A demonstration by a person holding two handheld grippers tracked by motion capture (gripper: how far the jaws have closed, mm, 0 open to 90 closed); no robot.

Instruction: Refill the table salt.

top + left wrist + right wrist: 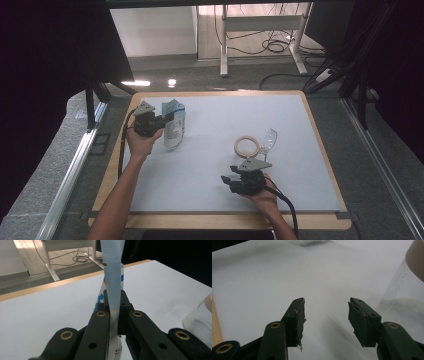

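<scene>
Blue-and-white pouch (174, 125) stands clamped in the left gripper (159, 121). Right gripper (231, 181), jaws apart and empty, rests on the table (210, 165) near a glass jar (266, 142).

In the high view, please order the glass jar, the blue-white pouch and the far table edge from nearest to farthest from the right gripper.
From the right gripper:
1. Glass jar, lying just beyond it.
2. Blue-white pouch, far left, in the left gripper.
3. Far table edge, at the back.
</scene>
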